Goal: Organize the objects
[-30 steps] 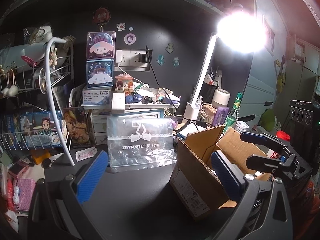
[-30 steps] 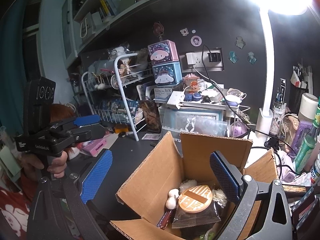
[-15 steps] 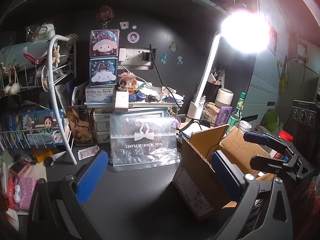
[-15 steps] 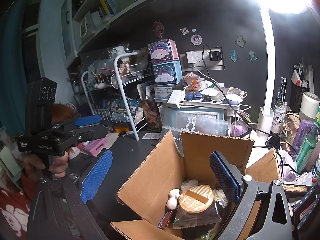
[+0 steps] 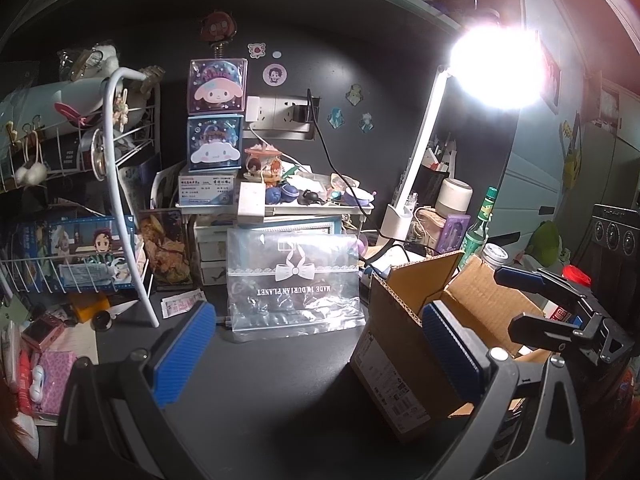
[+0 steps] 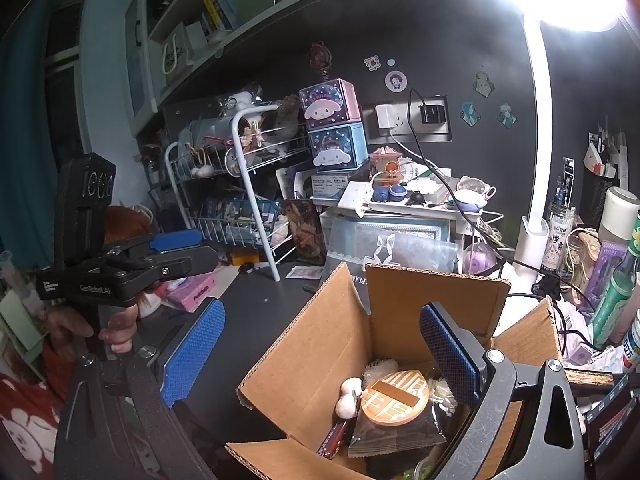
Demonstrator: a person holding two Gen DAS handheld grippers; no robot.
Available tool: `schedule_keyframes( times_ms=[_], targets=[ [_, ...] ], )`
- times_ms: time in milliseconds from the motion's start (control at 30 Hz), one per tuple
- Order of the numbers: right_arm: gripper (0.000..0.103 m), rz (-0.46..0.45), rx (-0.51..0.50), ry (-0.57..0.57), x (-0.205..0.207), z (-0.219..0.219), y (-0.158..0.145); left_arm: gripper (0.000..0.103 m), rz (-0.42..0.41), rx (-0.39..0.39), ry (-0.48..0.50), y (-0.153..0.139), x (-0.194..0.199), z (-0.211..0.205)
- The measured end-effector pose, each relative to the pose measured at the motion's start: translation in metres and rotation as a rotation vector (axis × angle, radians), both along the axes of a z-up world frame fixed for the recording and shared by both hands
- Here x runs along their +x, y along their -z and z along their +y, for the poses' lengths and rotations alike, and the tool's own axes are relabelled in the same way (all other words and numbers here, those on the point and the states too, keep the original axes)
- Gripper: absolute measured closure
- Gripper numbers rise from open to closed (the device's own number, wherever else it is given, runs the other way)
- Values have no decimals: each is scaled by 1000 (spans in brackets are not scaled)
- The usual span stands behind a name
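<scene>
Left wrist view: left gripper [image 5: 316,354] hangs above the dark desk [image 5: 272,396], blue pads spread wide, nothing between them. An open cardboard box [image 5: 394,356] stands on the desk at its right, one pad overlapping the box's near edge. A clear zip bag [image 5: 294,280] leans upright behind, near the box. Right wrist view: right gripper [image 6: 320,354] is poised over the cardboard box [image 6: 320,344], pads spread, empty. Inside lie a round wooden disc [image 6: 394,398], a dark packet [image 6: 394,434] and a small white figure [image 6: 348,398]. A desk lamp [image 6: 534,184] stands behind.
</scene>
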State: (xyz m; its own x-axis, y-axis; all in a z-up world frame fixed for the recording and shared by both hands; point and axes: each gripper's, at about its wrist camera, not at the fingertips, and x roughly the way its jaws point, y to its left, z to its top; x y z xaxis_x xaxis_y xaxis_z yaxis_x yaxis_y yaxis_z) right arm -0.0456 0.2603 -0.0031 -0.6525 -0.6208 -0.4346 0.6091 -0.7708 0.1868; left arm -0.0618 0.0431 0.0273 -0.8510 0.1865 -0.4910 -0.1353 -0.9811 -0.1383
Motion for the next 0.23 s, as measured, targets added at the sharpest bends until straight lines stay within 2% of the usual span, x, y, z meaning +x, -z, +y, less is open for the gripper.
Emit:
schedule_keyframes(
  times_ms=[233],
  targets=[
    [5,5,4,-2,0,-1,-3,1,19,-1,15,-4,0,4]
  ],
)
